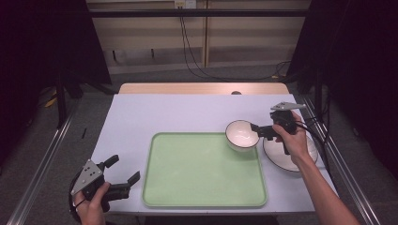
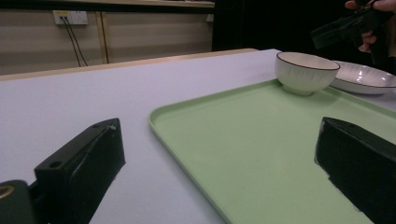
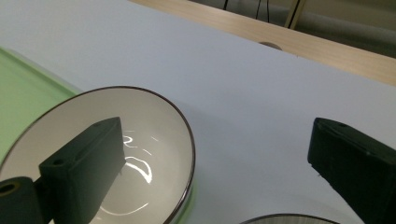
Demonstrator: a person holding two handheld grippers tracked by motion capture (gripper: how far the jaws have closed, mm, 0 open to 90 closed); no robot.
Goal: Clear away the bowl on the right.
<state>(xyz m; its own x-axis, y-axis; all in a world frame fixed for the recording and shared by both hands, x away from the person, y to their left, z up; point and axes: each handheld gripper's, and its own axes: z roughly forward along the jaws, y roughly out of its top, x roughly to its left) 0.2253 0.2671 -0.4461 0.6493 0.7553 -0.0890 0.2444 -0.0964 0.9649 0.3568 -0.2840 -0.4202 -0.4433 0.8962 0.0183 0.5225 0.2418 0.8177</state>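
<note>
A pale worktop [image 1: 141, 117] carries a green tray [image 1: 202, 173] — a white bowl [image 1: 241, 135] sits on its far right corner. The right claw [image 1: 257, 130] hovers open at the bowl; the left claw [image 1: 126, 169] gapes, empty, beside the tray.

Tray [image 1: 202, 173] lies centre-near on table [image 1: 164, 112]. Bowl [image 1: 241, 135] sits on tray's far right corner. Plate [image 1: 281, 157] lies on table just right of tray, beside bowl.

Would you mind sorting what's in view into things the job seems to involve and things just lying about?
Likely in the job:
- bowl
- green tray
- plate
- right gripper, open at the bowl's rim

Just lying about:
- wall cables
- left gripper, open, idle
</note>
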